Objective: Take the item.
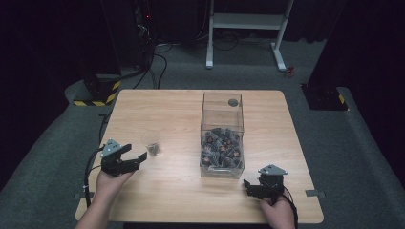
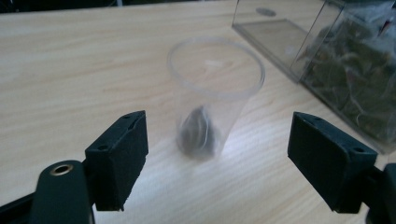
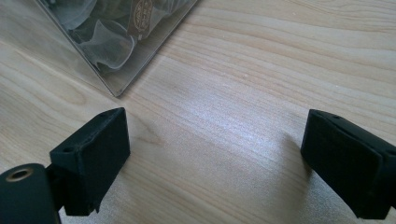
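I hold my left gripper (image 2: 217,158), jaws wide, before a clear cup (image 2: 212,98) already containing one dark packet (image 2: 198,133). My right gripper (image 3: 215,163), equally wide, waits empty beside the full clear box (image 1: 222,138); most packets appear left.

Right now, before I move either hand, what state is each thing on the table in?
Clear plastic cup: upright, open-topped, one dark item at its bottom, not gripped.
Clear plastic box: upright, near half filled with dark wrapped pieces, far half bare.
Left gripper: open, jaws either side of the cup, apart from it.
Right gripper: open, over bare wooden table, near the box's corner.
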`<state>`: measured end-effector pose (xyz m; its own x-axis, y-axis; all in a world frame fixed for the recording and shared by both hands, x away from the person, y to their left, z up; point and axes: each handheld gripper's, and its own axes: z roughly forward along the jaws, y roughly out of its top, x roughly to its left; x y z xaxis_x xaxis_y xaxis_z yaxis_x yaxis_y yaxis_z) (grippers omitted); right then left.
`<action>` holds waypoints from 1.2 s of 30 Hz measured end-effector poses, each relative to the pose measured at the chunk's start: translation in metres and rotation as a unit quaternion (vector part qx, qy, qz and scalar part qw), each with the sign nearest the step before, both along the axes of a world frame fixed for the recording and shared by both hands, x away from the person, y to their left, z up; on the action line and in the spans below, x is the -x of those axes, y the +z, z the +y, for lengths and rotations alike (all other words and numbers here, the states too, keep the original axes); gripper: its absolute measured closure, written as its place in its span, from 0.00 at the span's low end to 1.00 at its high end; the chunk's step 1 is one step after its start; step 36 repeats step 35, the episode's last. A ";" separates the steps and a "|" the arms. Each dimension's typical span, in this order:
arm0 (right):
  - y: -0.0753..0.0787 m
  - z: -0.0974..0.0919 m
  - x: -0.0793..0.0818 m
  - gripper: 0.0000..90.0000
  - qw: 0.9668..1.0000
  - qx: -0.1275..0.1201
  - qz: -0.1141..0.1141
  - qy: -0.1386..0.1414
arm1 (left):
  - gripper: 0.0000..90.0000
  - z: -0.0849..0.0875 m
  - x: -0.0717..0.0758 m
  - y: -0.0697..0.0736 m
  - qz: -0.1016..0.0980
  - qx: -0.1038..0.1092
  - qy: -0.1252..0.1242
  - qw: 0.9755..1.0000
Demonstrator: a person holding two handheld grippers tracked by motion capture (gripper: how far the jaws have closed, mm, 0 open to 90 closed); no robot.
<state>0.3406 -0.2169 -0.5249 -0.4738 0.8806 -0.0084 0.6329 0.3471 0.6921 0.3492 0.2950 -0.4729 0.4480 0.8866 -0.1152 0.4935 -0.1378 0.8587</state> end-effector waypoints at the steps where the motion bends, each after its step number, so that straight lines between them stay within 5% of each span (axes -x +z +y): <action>1: 0.000 0.000 0.000 0.09 1.000 0.000 0.000 0.000 | 0.23 0.001 0.002 -0.004 0.005 0.001 0.001 1.000; 14: 0.000 0.000 0.000 0.09 1.000 -0.001 0.000 -0.001 | 0.24 0.008 0.029 -0.045 0.065 -0.025 -0.007 0.998; 18: 0.000 0.000 0.000 0.09 1.000 -0.001 0.000 -0.001 | 0.23 0.003 0.036 -0.054 0.085 -0.053 -0.008 0.995; 25: 0.000 0.000 0.000 0.09 1.000 0.000 -0.001 0.000 | 0.16 -0.009 0.043 -0.057 0.070 -0.101 0.002 0.992; 36: 0.000 0.000 0.000 0.09 1.000 0.000 -0.001 -0.001 | 0.12 -0.010 0.042 -0.058 0.078 -0.098 0.025 0.992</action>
